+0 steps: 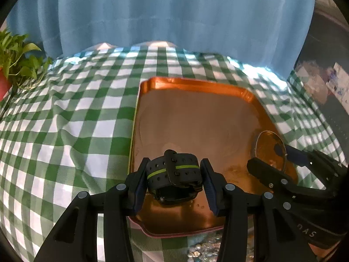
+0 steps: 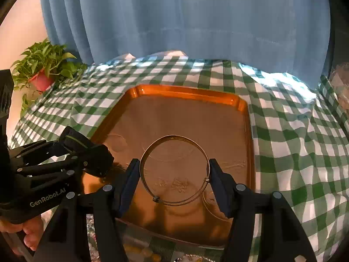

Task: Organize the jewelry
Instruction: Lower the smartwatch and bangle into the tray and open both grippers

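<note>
An orange tray [image 1: 196,83] [image 2: 187,90] lies on the green-checked tablecloth. My left gripper [image 1: 173,182] is shut on a black watch with a green stripe [image 1: 174,172], held over the tray's near left part. My right gripper [image 2: 174,180] is shut on a thin metal bangle [image 2: 174,170], held over the tray's near middle. The right gripper and the bangle [image 1: 270,150] also show at the right of the left wrist view. The left gripper with the watch [image 2: 74,139] shows at the left of the right wrist view.
A potted plant in a red pot [image 2: 43,69] stands at the table's far left. A blue curtain [image 1: 174,11] hangs behind the table. Glass beads [image 1: 202,251] lie near the tray's front edge. The checked cloth [image 1: 65,120] is wrinkled left of the tray.
</note>
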`<action>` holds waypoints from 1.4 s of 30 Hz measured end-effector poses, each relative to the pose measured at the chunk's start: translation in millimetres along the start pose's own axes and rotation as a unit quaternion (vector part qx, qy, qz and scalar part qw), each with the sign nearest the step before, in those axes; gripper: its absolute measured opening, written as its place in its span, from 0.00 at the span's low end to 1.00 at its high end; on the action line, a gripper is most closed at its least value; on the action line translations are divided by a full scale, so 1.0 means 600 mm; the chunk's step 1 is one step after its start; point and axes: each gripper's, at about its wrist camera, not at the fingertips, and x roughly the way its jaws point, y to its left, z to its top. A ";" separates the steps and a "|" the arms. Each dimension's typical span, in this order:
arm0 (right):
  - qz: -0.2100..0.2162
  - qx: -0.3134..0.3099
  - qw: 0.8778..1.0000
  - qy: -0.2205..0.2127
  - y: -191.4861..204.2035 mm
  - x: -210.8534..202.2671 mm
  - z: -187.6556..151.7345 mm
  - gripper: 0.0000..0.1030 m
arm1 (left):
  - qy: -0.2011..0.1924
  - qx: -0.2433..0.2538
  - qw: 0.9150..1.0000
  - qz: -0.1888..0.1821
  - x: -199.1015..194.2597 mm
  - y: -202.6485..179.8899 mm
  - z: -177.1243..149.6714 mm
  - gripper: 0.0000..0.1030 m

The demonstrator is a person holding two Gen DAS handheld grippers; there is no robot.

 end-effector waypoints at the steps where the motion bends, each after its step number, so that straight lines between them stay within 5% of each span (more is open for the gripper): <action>1: -0.001 0.001 1.000 0.005 0.001 0.006 -0.002 0.57 | 0.001 0.003 1.000 0.004 0.005 0.000 -0.002 0.46; 13: -0.007 0.005 0.999 0.038 0.000 0.042 -0.023 0.57 | -0.022 0.036 0.999 0.018 0.001 -0.014 -0.010 0.47; 16: -0.007 -0.002 0.999 0.035 0.005 0.036 -0.028 0.59 | -0.021 0.025 0.999 0.009 -0.002 -0.009 -0.013 0.55; 20: -0.005 -0.009 1.000 0.021 0.007 0.021 -0.031 0.73 | -0.049 0.015 0.999 0.018 -0.025 -0.007 -0.023 0.84; 22: -0.003 -0.007 1.000 0.016 0.006 0.016 -0.031 0.78 | -0.066 0.026 0.997 0.019 -0.039 -0.015 -0.027 0.87; 31: 0.000 -0.007 1.000 0.006 0.006 -0.008 -0.044 0.79 | -0.065 0.005 0.998 -0.016 -0.078 -0.007 -0.056 0.88; 37: -0.009 -0.009 0.999 -0.034 0.019 -0.084 -0.066 0.75 | -0.067 -0.017 0.997 -0.023 -0.143 0.001 -0.082 0.88; 42: 0.015 0.006 0.998 -0.055 0.014 -0.157 -0.104 0.76 | -0.074 0.014 0.997 0.018 -0.216 -0.002 -0.137 0.88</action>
